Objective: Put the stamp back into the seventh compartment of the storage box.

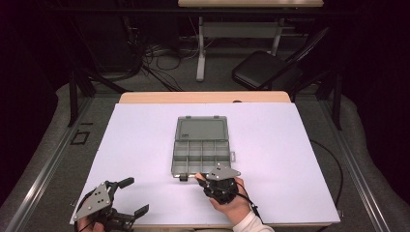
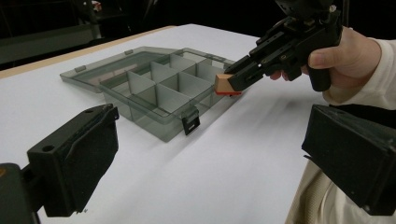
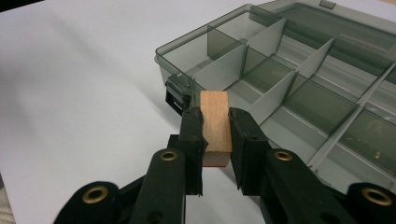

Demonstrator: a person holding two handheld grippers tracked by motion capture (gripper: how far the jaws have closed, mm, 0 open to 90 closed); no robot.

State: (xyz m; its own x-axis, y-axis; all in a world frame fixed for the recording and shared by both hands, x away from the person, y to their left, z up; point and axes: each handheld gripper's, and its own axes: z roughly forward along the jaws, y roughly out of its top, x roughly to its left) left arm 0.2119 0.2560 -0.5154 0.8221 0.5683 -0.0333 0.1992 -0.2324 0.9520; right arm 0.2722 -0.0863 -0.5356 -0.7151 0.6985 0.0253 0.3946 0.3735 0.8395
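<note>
Wooden block [image 3: 215,122] (red underside) clamped above open organizer box [image 3: 299,84] near edge.

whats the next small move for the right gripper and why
Probably ease the right gripper forward and lower the wooden block into a near compartment of the open organizer box: the block is clamped just above the box's near edge, and the compartments look empty.

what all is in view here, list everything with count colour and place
organiser box: 1, smoky clear grey, lid open, middle of the table
wooden block: 1, light wood with a red underside, clamped at the box's near edge
table: 1, white top
folding chair: 1, black, on the floor beyond the table
cables: several, black, floor behind
right hand-held gripper: 1, black, shut on the block
left hand-held gripper: 1, black, jaws apart, near left corner
</note>
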